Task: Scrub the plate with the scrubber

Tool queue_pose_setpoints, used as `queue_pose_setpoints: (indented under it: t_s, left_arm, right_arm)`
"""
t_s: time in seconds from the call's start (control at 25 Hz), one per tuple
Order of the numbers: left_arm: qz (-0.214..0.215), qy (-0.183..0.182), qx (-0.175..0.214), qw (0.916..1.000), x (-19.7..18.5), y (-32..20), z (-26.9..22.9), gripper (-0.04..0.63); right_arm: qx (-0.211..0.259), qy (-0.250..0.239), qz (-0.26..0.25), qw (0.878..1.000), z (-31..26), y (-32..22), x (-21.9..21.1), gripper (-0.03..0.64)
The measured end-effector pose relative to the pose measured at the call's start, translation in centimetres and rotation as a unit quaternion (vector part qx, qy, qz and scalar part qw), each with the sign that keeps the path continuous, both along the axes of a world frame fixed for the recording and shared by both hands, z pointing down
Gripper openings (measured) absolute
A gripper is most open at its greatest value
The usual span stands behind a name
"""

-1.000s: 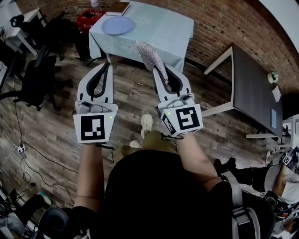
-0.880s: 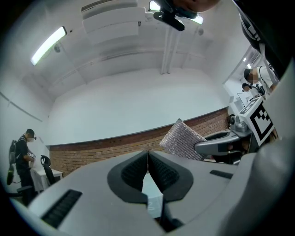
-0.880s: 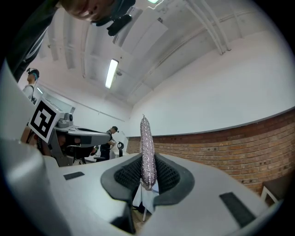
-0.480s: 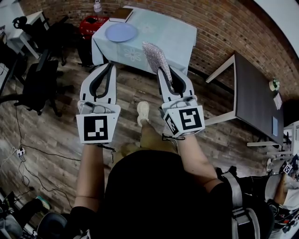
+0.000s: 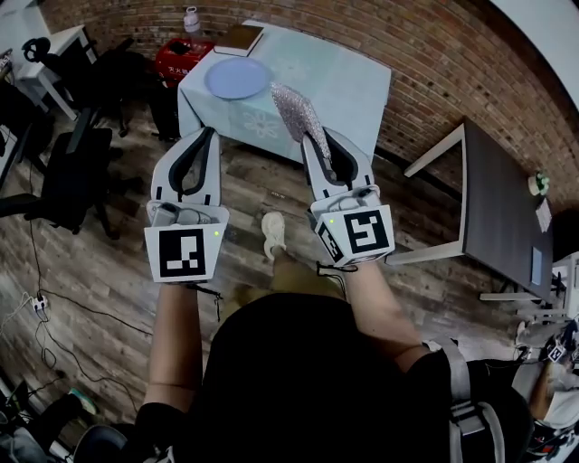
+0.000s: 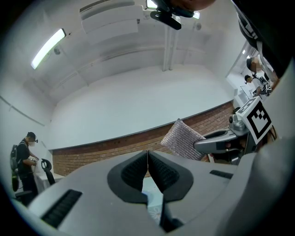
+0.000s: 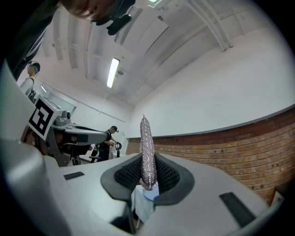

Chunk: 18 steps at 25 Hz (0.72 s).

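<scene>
Open way to table [image 5: 339, 86]
Bare floor [image 5: 262, 185] reaches the table; 1 book [image 5: 240, 39], 1 bottle [image 5: 191, 20] stand beyond the plate [image 5: 237, 78].

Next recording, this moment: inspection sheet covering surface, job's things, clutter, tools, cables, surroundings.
Surface: table under a pale blue cloth, ahead of the person.
Job's things: blue plate lies on the cloth near its left end; silvery scrubber is held in the air, not touching it.
Clutter: brown book at the table's far corner; red box beside the table.
Tools: left tool shut, nothing between its jaws; right tool shut on the scrubber.
Cables: loose cables on the wooden floor at left.
Surroundings: brick wall, office chairs, dark table at right.
</scene>
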State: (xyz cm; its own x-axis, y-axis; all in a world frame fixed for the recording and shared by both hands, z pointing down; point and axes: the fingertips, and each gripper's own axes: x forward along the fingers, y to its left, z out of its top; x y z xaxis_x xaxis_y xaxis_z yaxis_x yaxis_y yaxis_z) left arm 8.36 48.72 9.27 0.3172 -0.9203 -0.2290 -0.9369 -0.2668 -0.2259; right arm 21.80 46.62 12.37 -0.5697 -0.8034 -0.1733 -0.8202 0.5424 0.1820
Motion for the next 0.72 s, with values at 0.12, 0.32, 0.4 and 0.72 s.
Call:
queue_pose_setpoints:
  t_s: [0.12, 0.32, 0.4, 0.72]
  left_arm:
    - [-0.004, -0.001, -0.009, 1.0, -0.3, -4.9, 0.6, 0.025]
    - [-0.015, -0.001, -0.018, 0.9997, -1.1, -13.4, 0.7, 0.025]
    - [-0.022, 0.003, -0.019, 0.9996, -1.6, -16.8, 0.5, 0.025]
    - [-0.051, 0.007, -0.035, 0.9981, -3.7, -32.2, 1.0, 0.025]
  right_arm:
    - [-0.016, 0.001, 0.0, 1.0, 0.8, -5.1, -0.1, 0.084]
    - [-0.022, 0.008, -0.015, 1.0, 0.7, -13.8, -1.3, 0.084]
    - [-0.021, 0.012, -0.021, 0.999, 0.4, -17.3, -1.7, 0.084]
    - [-0.04, 0.022, -0.055, 0.997, 0.7, -33.5, -4.5, 0.084]
